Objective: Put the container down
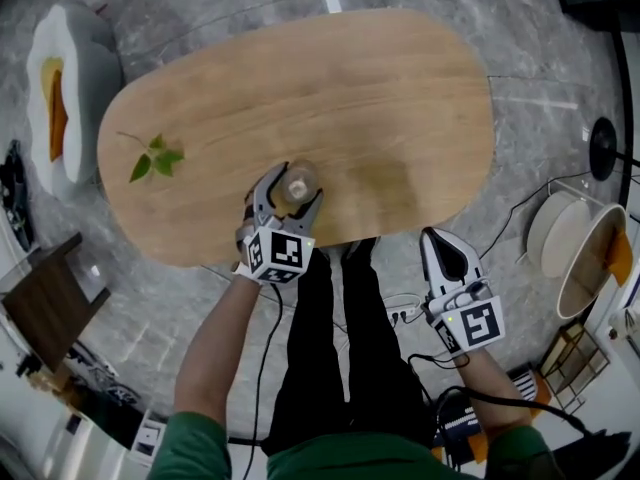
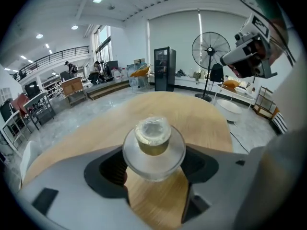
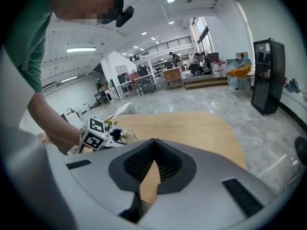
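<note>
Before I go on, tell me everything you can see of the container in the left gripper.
The container is small, round and clear, like glass or plastic, with a wide rounded body. On top sits a narrower part with a yellowish-brown band and a pale, cloudy cap. It stands upright, clamped at its sides between the ribbed pads of the left gripper. It is over the near edge of the oval wooden table. Whether its base touches the wood cannot be told.

Open-plan workshop hall w/ mezzanine point(image 2: 57, 57), desks point(image 2: 72, 86), pedestal fan point(image 2: 211, 50).
</note>
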Motion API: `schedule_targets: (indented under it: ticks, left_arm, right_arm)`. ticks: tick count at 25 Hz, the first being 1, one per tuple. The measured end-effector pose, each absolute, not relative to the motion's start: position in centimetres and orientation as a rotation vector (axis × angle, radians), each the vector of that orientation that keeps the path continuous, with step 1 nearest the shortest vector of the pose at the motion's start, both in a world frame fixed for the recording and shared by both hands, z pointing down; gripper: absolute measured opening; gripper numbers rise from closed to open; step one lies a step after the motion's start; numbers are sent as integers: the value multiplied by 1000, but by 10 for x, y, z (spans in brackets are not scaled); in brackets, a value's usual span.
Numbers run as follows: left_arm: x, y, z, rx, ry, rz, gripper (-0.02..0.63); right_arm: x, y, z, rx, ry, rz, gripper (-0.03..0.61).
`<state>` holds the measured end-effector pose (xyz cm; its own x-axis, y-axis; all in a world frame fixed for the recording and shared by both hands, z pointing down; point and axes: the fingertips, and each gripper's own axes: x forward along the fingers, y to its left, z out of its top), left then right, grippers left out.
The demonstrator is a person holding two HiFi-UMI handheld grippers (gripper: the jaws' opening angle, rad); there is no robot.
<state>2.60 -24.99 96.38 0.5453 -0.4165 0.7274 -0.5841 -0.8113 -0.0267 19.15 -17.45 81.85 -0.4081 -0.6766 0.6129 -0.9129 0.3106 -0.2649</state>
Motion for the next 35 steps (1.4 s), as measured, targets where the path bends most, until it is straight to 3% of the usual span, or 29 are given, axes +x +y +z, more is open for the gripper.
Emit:
schedule_targets:
  ticks: [35]
  left_arm:
    - [26,-248,993,2543,-889,1120,341]
  right_arm:
    - [186,-176,820,1447,-2198,845,14]
